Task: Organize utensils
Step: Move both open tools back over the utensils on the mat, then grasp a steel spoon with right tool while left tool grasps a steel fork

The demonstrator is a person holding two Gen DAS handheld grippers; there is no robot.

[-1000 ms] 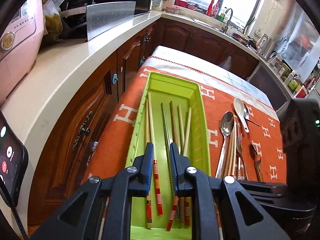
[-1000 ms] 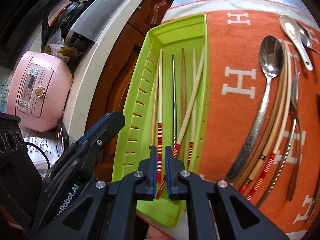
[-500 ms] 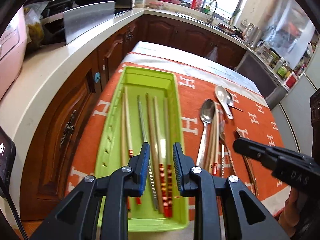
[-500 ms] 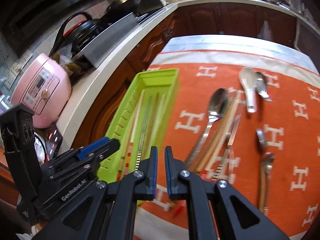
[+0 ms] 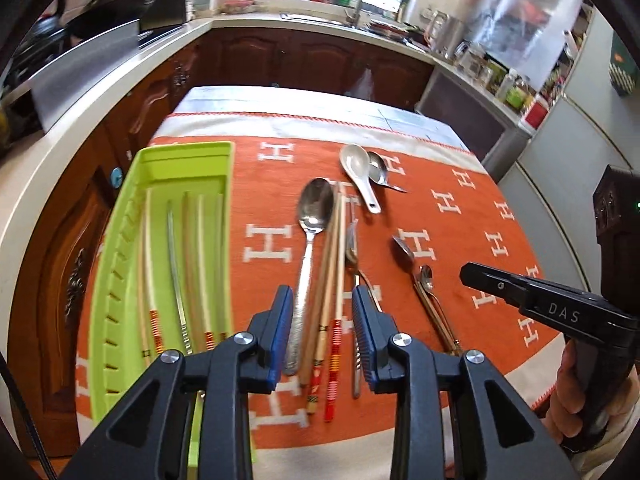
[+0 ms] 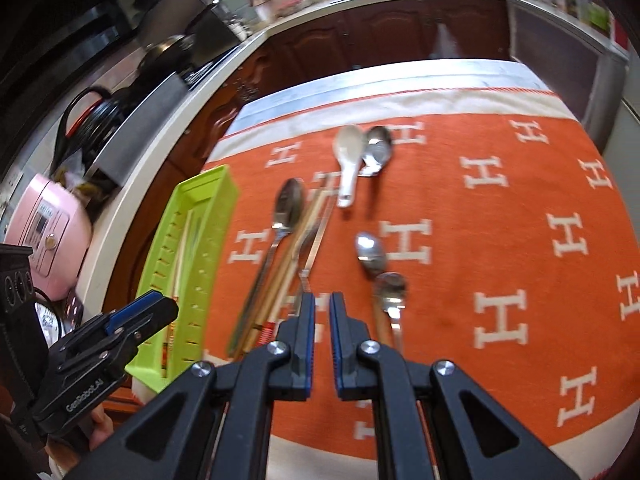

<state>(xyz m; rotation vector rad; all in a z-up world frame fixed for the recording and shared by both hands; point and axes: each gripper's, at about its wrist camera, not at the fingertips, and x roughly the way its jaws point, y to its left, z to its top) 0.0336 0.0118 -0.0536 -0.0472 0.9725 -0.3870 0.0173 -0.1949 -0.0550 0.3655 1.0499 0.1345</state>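
A green tray at the left of the table holds several chopsticks. To its right on the orange cloth lie a large metal spoon, a pair of chopsticks, a fork, a white ceramic spoon and small metal spoons. My left gripper hovers over the large spoon's handle and the loose chopsticks. Its jaws are opening and grip nothing. My right gripper is shut and empty above the cloth, between the fork and a small spoon.
An orange cloth with white H marks covers the table. A white counter and brown cabinets run along the left, and a pink rice cooker stands on that counter. A sink and bottles are at the far back.
Both grippers have swung right, from above the green tray to above the loose utensils on the cloth. The left jaws have widened. The right jaws stay shut.
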